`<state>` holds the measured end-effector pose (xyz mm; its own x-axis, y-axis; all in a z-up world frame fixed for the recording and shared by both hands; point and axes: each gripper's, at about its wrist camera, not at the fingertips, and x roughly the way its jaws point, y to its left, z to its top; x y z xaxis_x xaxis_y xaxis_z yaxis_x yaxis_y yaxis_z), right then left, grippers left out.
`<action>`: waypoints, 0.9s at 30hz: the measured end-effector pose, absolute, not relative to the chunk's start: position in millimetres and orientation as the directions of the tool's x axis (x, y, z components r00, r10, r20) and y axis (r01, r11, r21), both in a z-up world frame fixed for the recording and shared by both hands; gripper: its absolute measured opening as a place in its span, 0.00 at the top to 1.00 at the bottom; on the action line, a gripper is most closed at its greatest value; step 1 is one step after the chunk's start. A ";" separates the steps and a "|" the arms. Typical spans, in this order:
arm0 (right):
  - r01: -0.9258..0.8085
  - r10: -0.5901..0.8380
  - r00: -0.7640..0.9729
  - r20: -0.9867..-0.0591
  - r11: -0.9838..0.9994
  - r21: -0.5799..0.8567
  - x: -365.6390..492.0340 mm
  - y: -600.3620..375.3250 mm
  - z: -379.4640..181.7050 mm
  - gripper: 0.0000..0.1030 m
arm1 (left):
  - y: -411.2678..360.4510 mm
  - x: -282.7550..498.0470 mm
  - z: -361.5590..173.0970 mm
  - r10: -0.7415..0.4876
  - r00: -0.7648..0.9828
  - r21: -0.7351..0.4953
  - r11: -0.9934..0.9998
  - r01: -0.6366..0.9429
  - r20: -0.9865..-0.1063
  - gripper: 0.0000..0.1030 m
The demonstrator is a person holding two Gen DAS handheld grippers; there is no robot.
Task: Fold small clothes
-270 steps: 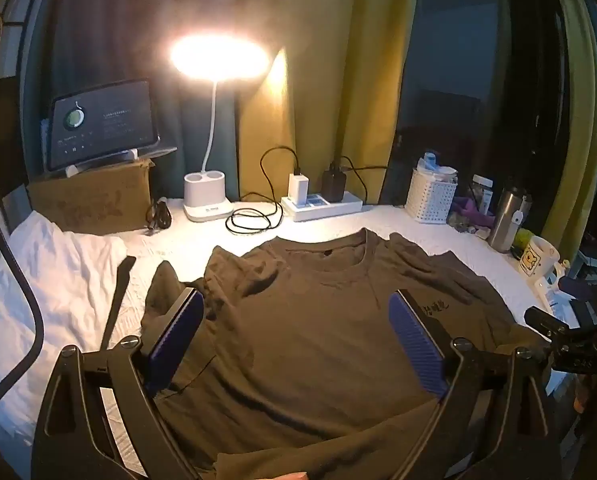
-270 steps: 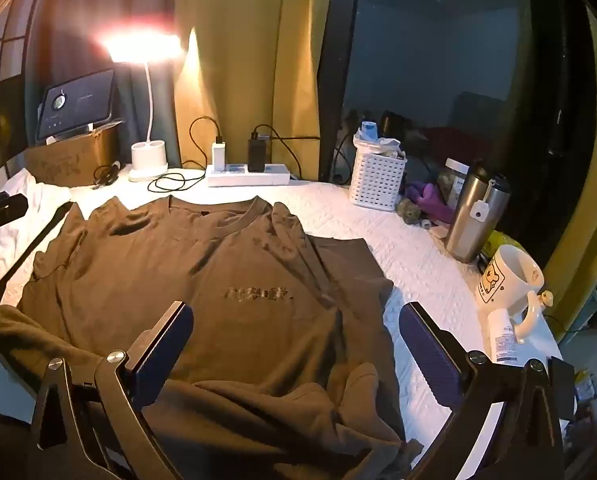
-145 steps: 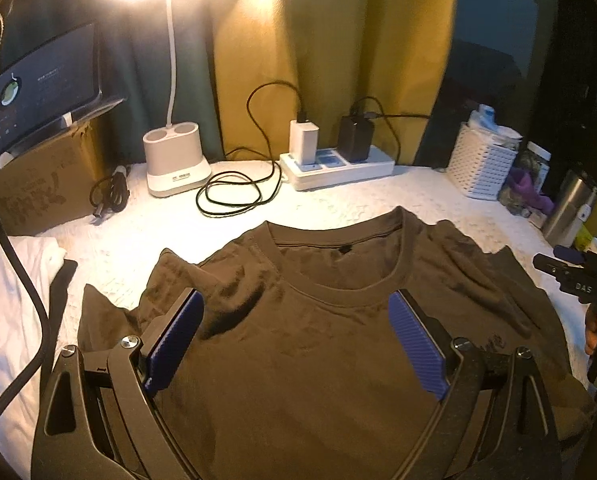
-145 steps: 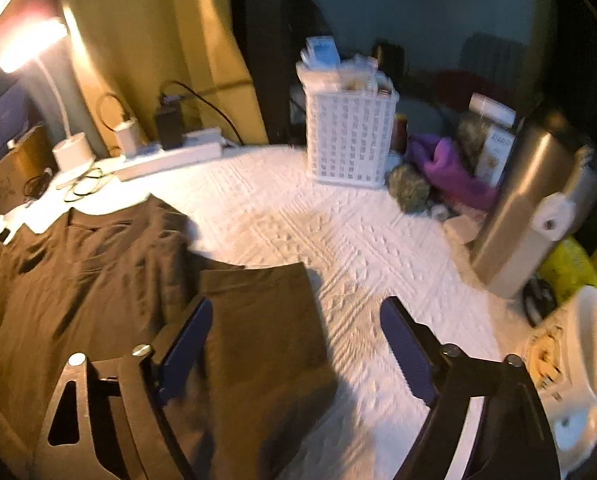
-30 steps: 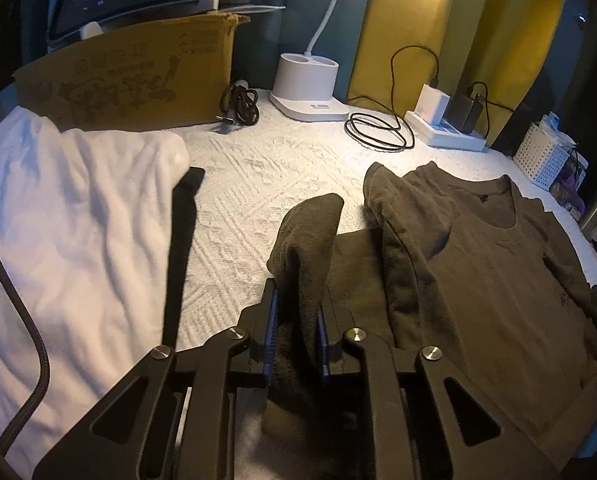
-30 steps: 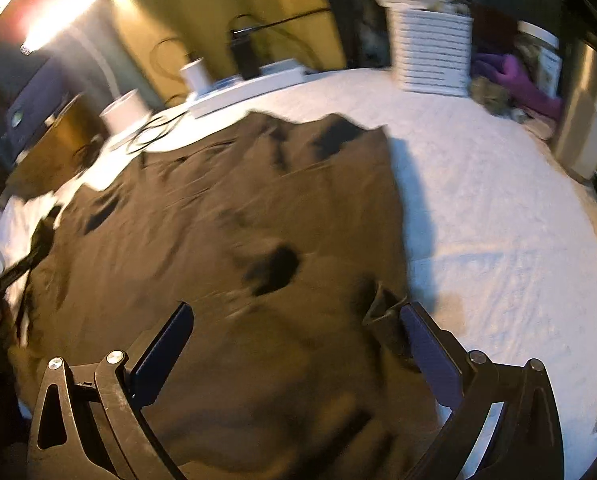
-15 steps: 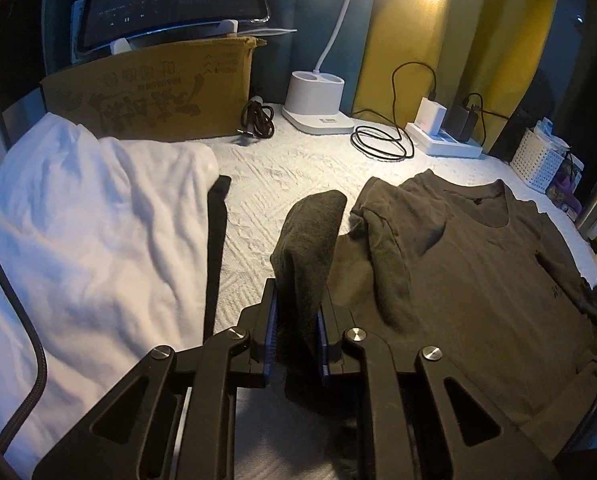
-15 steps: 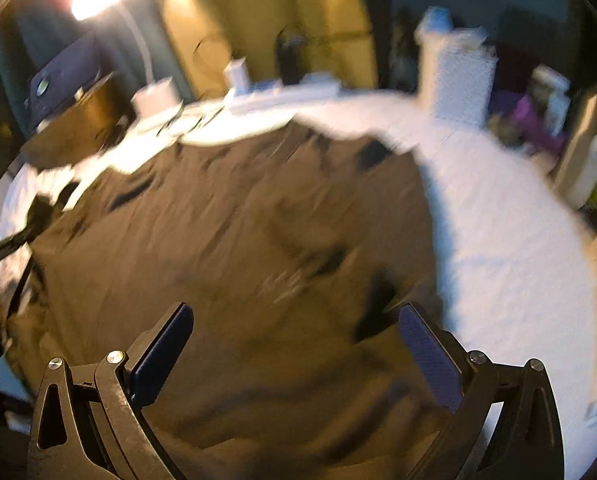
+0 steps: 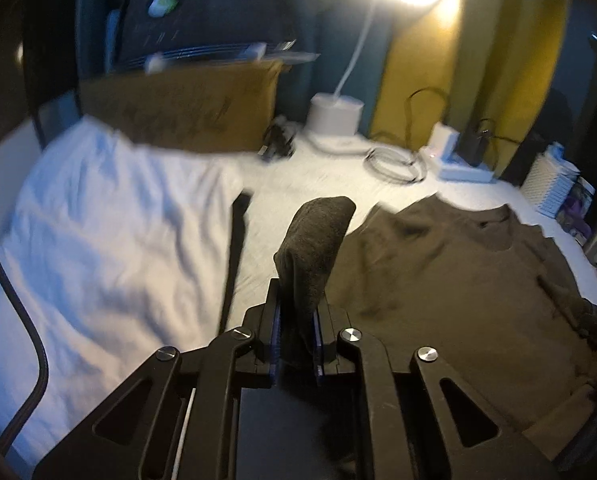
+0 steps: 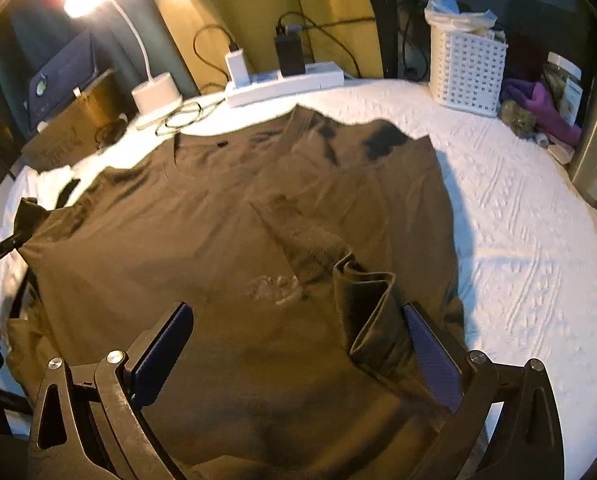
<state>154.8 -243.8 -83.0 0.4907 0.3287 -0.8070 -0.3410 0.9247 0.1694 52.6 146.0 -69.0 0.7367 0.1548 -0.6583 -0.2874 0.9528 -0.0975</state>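
Note:
A dark olive T-shirt lies face up on the white bedspread, neck towards the lamp. My left gripper grips the shirt's left sleeve, which stands up in a hump above the pads; the jaws are closing on it. This gripper also shows at the left edge of the right wrist view. My right gripper hangs wide open over the lower right of the shirt, nothing pressed between its pads. The folded-in right sleeve lies just inside its right finger.
A white crumpled cloth and a black strap lie left of the shirt. Behind stand a cardboard box, a lamp base, a power strip with cables, a white basket and a steel flask.
My left gripper has risen with the sleeve held in it, drawing it up and off the bedspread. The right gripper stays open over the same spot of the shirt.

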 end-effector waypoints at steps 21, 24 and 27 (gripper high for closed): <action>-0.307 0.381 0.546 -0.746 0.920 0.244 130.4 -291.0 -65.1 0.00 | 20.0 137.5 -79.7 -0.123 0.605 -0.143 0.990 0.014 -0.787 0.48; -0.310 0.381 0.547 -0.745 0.919 0.243 129.2 -291.7 -64.9 0.00 | 27.7 118.8 -62.4 -0.180 0.622 -0.201 0.979 0.038 -0.762 0.36; -0.316 0.380 0.542 -0.749 0.918 0.238 129.5 -289.2 -67.2 0.00 | 41.6 95.8 -51.2 -0.156 0.641 -0.179 0.983 0.031 -0.751 0.36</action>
